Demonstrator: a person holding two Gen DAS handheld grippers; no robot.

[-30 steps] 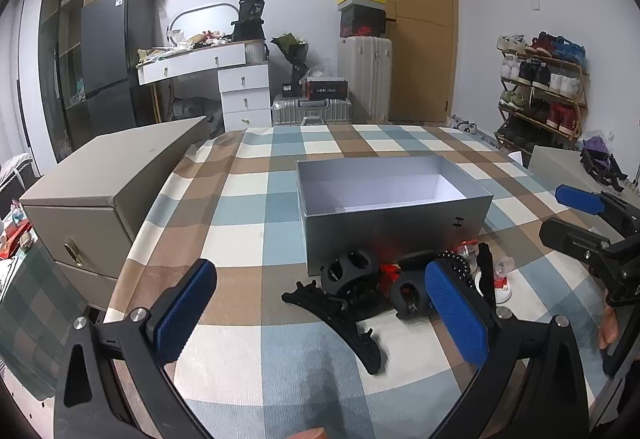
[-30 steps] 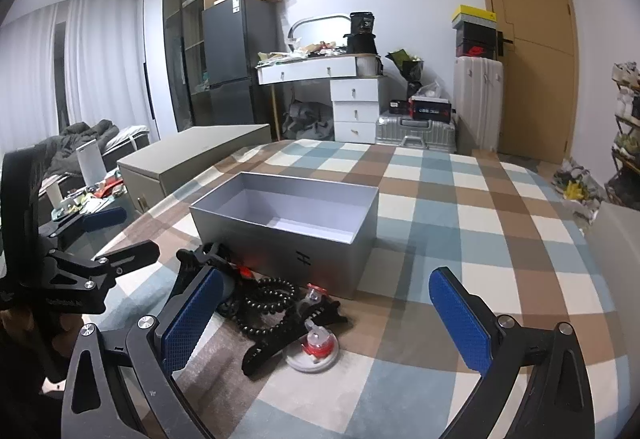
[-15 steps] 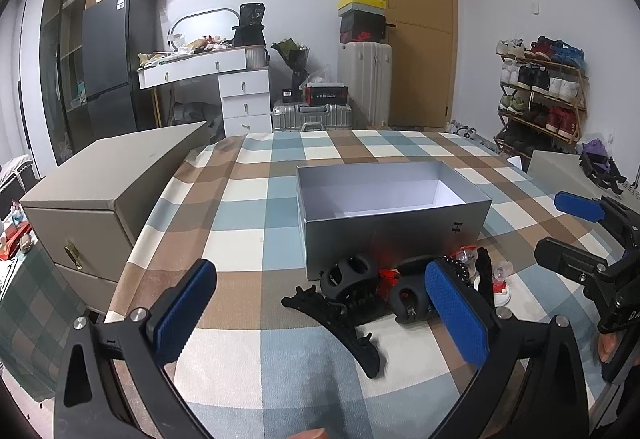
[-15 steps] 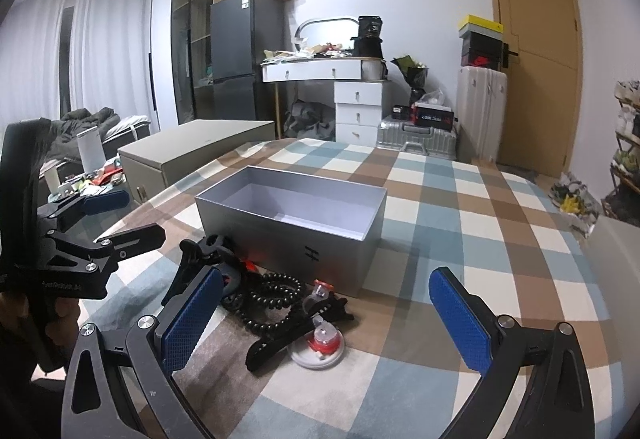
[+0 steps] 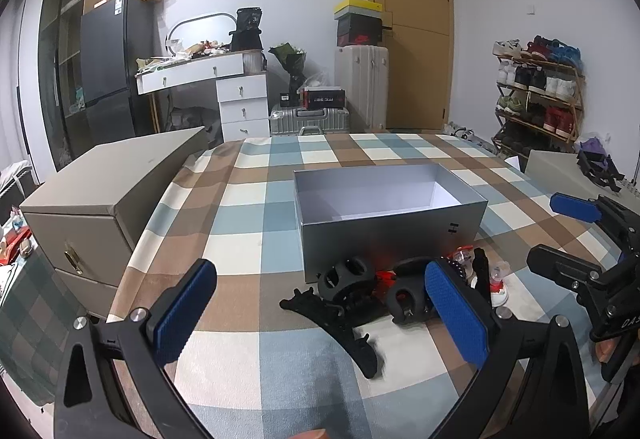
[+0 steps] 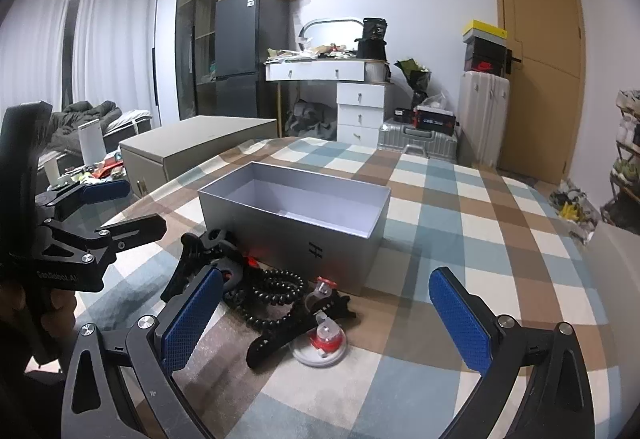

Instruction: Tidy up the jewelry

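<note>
An open grey box (image 5: 394, 227) (image 6: 296, 225) stands on the checked tablecloth, nothing visible inside. In front of it lies a pile: black hair claws (image 5: 340, 313) (image 6: 196, 259), a black bead bracelet (image 6: 276, 291) and a small red-and-clear piece on a white disc (image 6: 324, 343) (image 5: 498, 281). My left gripper (image 5: 320, 315) is open and empty, just short of the pile. My right gripper (image 6: 326, 323) is open and empty, its fingers spread either side of the pile. Each gripper shows in the other's view.
A beige drawer cabinet (image 5: 100, 199) (image 6: 192, 151) stands against the table's left side. Behind are a white dresser (image 5: 240, 99), suitcases (image 5: 362, 87), a door and a shoe rack (image 5: 536, 95). The tablecloth (image 5: 256, 215) stretches far behind the box.
Both wrist views have risen and pulled back slightly from the pile; the box and pile sit a little lower in the frames. Nothing was picked up.
</note>
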